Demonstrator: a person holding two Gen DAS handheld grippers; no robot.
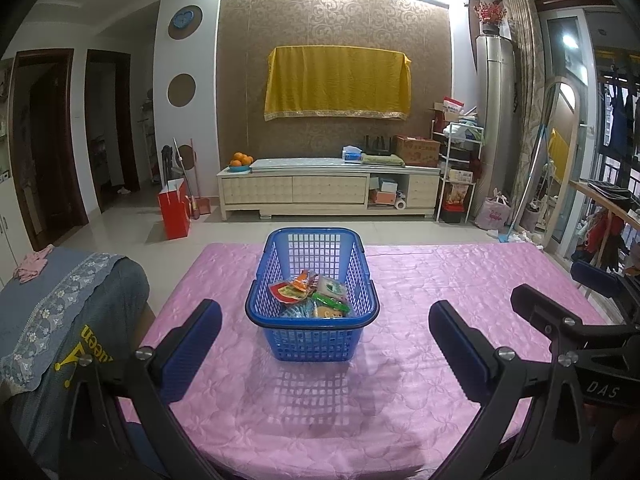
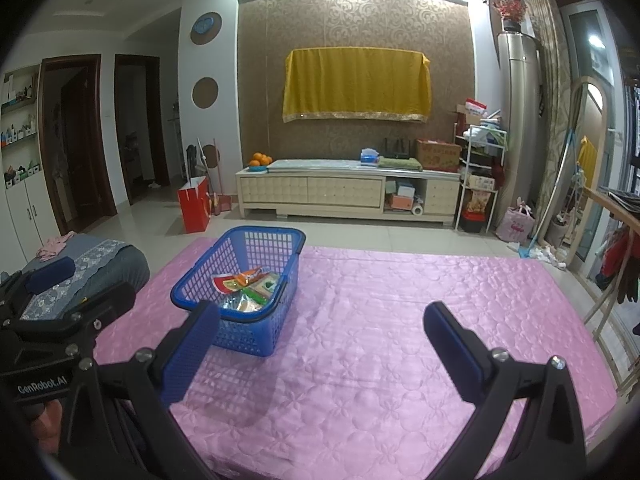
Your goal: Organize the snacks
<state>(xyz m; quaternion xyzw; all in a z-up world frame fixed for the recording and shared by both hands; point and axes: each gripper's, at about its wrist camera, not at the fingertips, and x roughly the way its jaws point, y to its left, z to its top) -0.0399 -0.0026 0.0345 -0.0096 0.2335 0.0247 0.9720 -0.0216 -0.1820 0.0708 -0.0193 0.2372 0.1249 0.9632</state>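
A blue plastic basket (image 1: pixel 312 340) stands on the pink quilted table cover (image 1: pixel 420 360), with several snack packets (image 1: pixel 312 294) piled inside. My left gripper (image 1: pixel 324 336) is open, empty, held above the table just short of the basket. My right gripper (image 2: pixel 320 340) is also open and empty, to the right of the basket (image 2: pixel 240 336); its left finger (image 2: pixel 192 356) overlaps the basket's near corner in its own view. The snack packets (image 2: pixel 248 284) show inside the basket there too. The right gripper's body (image 1: pixel 568 332) shows at the right of the left wrist view.
A chair with a grey lace-trimmed cover (image 1: pixel 60 312) stands at the table's left edge. Beyond the table are tiled floor, a red paper bag (image 1: pixel 174 208), a low cream cabinet (image 1: pixel 328 188) and a white shelf rack (image 1: pixel 458 168). Bare pink cover (image 2: pixel 440 300) spreads right of the basket.
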